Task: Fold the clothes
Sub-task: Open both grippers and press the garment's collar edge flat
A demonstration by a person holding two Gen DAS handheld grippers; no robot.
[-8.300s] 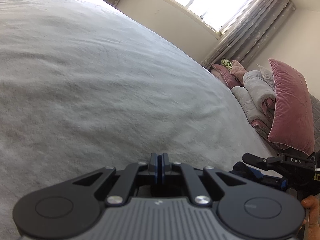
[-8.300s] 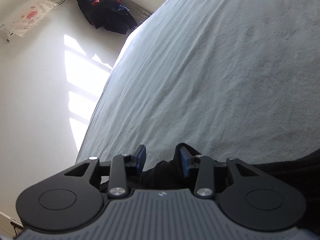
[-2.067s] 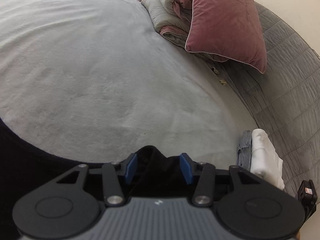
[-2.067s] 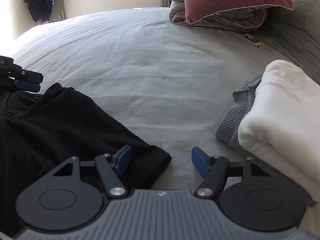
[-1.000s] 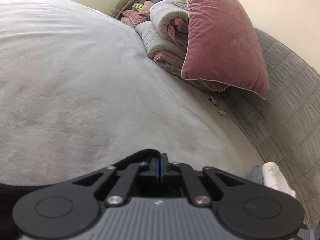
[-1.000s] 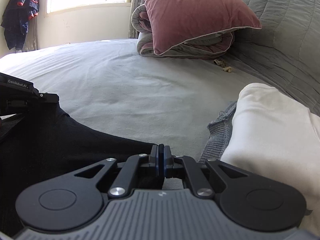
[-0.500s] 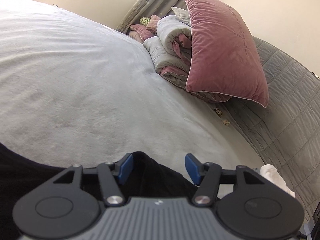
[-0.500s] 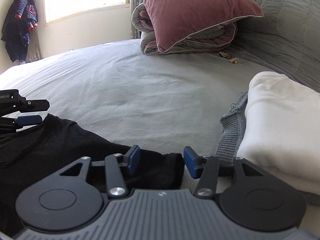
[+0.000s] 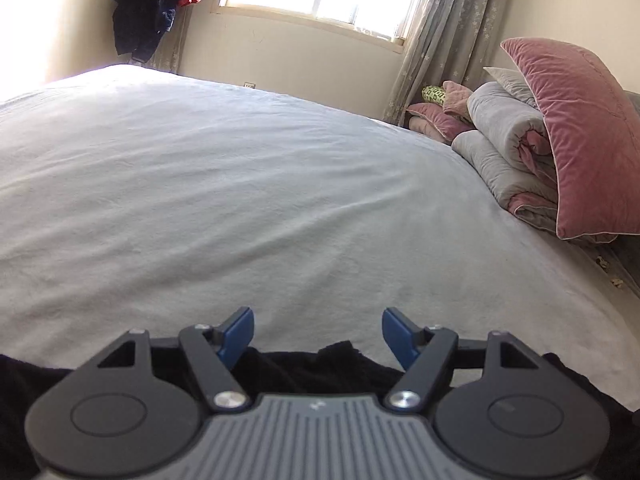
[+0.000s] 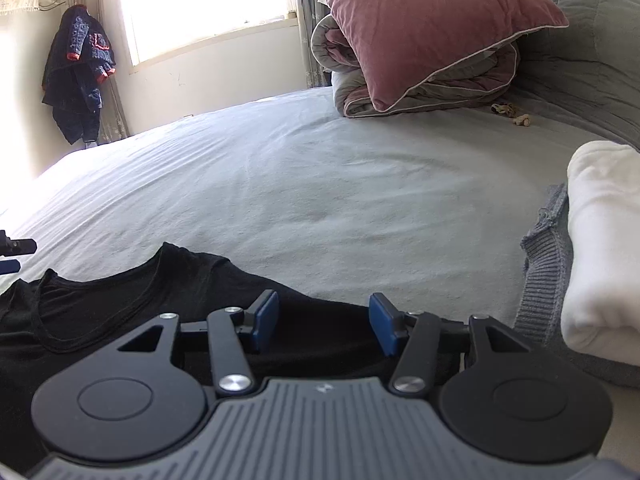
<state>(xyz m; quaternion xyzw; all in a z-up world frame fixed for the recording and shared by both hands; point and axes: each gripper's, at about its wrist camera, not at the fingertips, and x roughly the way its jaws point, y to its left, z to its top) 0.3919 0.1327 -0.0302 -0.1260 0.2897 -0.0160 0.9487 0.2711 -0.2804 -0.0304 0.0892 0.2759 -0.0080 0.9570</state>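
A black T-shirt (image 10: 132,300) lies flat on the grey bed sheet (image 10: 340,192), neckline toward the far side. My right gripper (image 10: 324,320) is open and empty, just above the shirt's right shoulder and sleeve. My left gripper (image 9: 318,332) is open and empty over the shirt's near edge (image 9: 332,364); its tip also shows at the left edge of the right wrist view (image 10: 12,254).
A folded white garment (image 10: 600,240) on a grey knit one (image 10: 544,272) lies at the right. A pink pillow (image 10: 420,20) on rolled quilts (image 9: 508,148) stands at the headboard. Dark clothes (image 9: 156,8) hang by the window.
Both grippers, shut on the shirt a second ago, have opened wide and let it go. The shirt now lies flat. The left gripper has pulled back and turned toward the window.
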